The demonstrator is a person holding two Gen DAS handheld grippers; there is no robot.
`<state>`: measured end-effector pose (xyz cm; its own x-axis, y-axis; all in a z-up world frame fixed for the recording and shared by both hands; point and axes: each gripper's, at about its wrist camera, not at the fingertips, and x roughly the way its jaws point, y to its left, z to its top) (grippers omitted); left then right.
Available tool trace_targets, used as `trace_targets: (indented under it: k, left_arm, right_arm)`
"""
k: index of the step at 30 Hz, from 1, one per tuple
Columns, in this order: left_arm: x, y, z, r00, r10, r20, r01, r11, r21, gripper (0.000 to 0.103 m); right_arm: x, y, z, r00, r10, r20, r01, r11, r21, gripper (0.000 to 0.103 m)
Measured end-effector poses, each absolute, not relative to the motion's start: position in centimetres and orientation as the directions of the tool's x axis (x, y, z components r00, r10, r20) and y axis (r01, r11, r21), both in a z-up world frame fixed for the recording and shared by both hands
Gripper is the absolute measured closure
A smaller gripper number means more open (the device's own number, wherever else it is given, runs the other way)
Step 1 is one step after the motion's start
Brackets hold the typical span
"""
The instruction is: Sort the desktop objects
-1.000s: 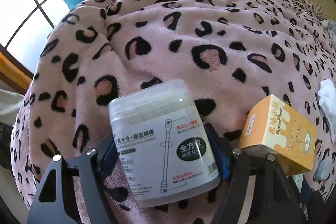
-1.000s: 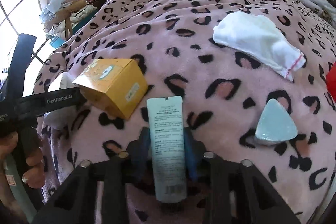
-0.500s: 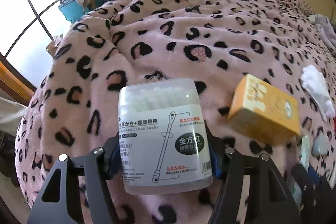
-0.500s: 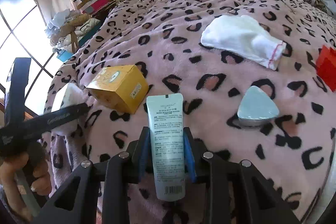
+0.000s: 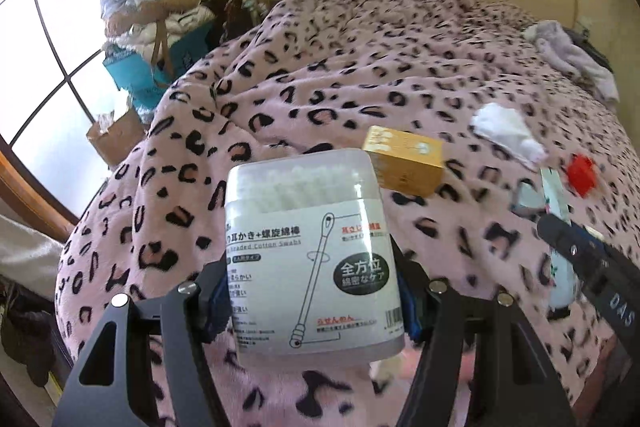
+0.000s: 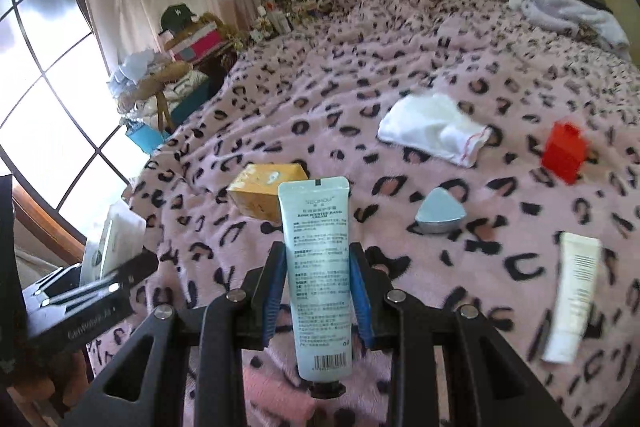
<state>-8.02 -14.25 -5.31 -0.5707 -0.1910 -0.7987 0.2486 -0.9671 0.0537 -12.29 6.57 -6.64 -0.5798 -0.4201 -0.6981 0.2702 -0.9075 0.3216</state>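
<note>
My left gripper (image 5: pixel 314 291) is shut on a clear cotton swab box (image 5: pixel 308 251) and holds it above the pink leopard blanket (image 5: pixel 360 67). My right gripper (image 6: pixel 320 291) is shut on a pale blue hand cream tube (image 6: pixel 318 267), also lifted off the blanket. A yellow carton (image 6: pixel 264 195) lies just beyond the tube; it also shows in the left wrist view (image 5: pixel 404 159). A blue triangular case (image 6: pixel 440 217), a red box (image 6: pixel 564 151), a white cloth (image 6: pixel 436 131) and a white tube (image 6: pixel 572 291) lie on the blanket to the right.
The left gripper with the swab box shows at the left edge of the right wrist view (image 6: pixel 100 275). A window, a cluttered side table (image 6: pixel 188 43) and a teal bag (image 5: pixel 160 71) stand left of the bed. Grey clothes (image 6: pixel 568 11) lie at the far right.
Both grippers have risen and pulled back from the blanket with their objects still held. More of the bed, the red box and the white tube have come into view.
</note>
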Motion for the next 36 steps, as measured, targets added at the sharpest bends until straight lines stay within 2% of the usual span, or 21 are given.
trace_targets:
  k: [8,18,36]
  left_arm:
    - [-4.0,-8.6,-2.5,-0.604,-0.123,-0.788,0.144,-0.989,0.045,0.037]
    - [-0.8,0.5,-1.0,-0.608,-0.032,-0.794,0.0,-0.999,0.04,0.037]
    - [2.5,18.5,1.6,-0.602,0.167,-0.781,-0.265,-0.964,-0.002,0.037]
  right_arm:
    - [-6.5,10.6,-3.5,-0.627,-0.352,-0.695,0.222,-0.936,0.273,0.072]
    - [-0.4,19.3,-2.2,-0.644,-0.197,-0.74,0.042,-0.974,0.223,0.072]
    - [7.4,33.8,2.4,-0.721,0.025,-0.693,-0.186,-0.97,0.159,0.072]
